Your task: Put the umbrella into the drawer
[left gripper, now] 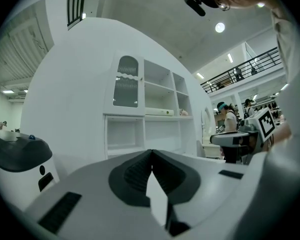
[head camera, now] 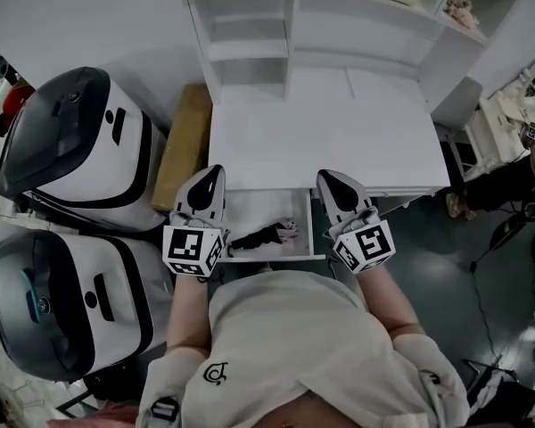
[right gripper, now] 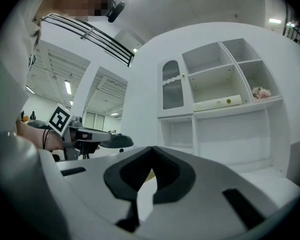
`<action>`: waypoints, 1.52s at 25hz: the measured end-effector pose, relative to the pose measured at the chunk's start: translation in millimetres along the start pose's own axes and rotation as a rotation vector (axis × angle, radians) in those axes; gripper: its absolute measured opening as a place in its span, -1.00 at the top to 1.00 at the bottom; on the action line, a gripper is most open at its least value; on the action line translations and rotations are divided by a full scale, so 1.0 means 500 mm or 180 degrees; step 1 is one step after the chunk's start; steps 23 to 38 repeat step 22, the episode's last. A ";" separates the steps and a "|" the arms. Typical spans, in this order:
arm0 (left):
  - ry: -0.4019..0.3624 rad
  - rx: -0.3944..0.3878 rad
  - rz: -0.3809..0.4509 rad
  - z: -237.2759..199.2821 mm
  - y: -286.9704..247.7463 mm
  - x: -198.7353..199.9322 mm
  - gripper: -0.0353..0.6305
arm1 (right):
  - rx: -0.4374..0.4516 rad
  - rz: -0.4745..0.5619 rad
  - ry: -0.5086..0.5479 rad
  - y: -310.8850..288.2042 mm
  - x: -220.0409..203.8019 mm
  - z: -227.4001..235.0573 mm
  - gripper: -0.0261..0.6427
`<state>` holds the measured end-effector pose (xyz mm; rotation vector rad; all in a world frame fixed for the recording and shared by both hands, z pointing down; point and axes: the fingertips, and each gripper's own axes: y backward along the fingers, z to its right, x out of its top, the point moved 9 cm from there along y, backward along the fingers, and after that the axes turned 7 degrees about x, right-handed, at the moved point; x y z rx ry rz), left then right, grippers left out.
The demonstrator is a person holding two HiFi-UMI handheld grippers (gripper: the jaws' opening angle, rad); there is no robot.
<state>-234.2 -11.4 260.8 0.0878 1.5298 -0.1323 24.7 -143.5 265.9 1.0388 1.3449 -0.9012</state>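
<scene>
The folded dark umbrella [head camera: 263,235], with a pinkish end, lies inside the open white drawer [head camera: 314,232] under the desk's front edge. My left gripper [head camera: 211,175] hovers over the drawer's left side, shut and holding nothing. Over the drawer's right side my right gripper [head camera: 327,178] is also shut and empty. Both point level toward the white desk [head camera: 321,136] and its shelf unit. In the left gripper view the gripper [left gripper: 151,152] shows its pads [left gripper: 137,171] meeting at the tip. The right gripper [right gripper: 151,150] looks the same in its own view.
Two large white and black machines [head camera: 71,141] [head camera: 62,301] stand left of the desk, with a brown cardboard box [head camera: 184,141] between them and the desk. White shelves [head camera: 250,34] rise at the desk's back. A person [head camera: 517,181] and cables are at the right.
</scene>
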 end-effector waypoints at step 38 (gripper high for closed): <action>-0.0118 -0.0271 -0.0023 0.037 -0.021 -0.012 0.86 | -0.0079 0.0090 -0.0022 0.003 0.002 -0.016 0.91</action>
